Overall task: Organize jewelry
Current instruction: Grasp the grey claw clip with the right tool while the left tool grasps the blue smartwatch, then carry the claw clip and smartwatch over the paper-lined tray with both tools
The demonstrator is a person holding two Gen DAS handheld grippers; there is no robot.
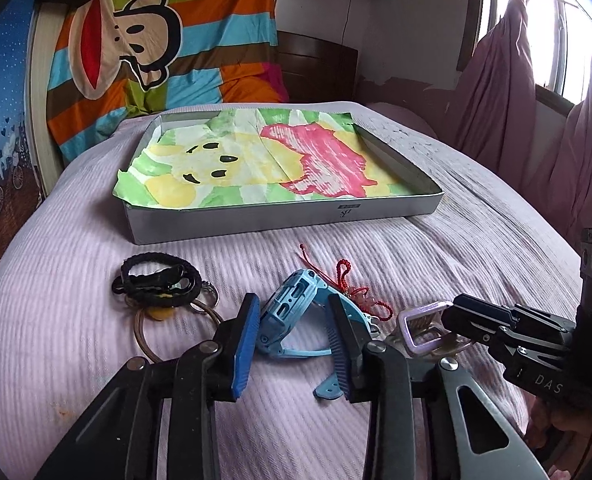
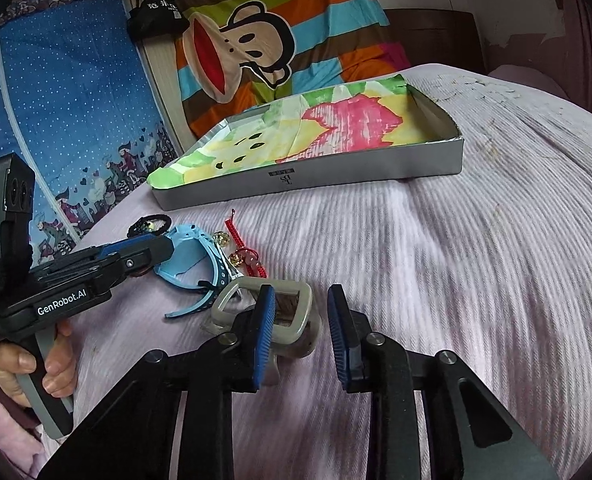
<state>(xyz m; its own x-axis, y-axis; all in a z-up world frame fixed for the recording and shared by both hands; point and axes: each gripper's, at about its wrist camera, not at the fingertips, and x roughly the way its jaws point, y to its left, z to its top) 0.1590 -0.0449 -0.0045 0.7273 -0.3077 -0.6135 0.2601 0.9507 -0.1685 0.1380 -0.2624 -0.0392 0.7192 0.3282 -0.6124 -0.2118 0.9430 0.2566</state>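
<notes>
Two black arms of the left gripper (image 1: pixel 293 344) fill the bottom of the left wrist view, their blue-padded fingers (image 1: pixel 244 346) spread partly open on either side of a light blue watch (image 1: pixel 291 316). The pads sit close to the watch body but do not appear to squeeze it; it lies flat on the bed (image 1: pixel 75 320), which is covered in a pale lilac ribbed spread.

The right gripper (image 2: pixel 302 334) is also partly open and holds nothing. Its left finger rests over a pale hair claw clip (image 2: pixel 267 308); its right finger is over bare bedspread.

Beside the watch lie a red knotted cord charm (image 1: pixel 360 296), a black hair tie with a black clip (image 1: pixel 155 282), and metal rings (image 1: pixel 167 328) further left.

A shallow grey box (image 1: pixel 279 220), lined with a green, yellow and pink painted paper, sits further up the bed, well apart from the pile and with nothing in it.

Judging by this, the step in hand is picking up the first pieces. The next move seems to call for closing the left fingers on the watch, lifting it clear of the red cord, and carrying it over the box's near wall.

Open bedspread lies between the pile and the box. The two grippers are close together, so they could bump. The soft bed may sag under pressure.
</notes>
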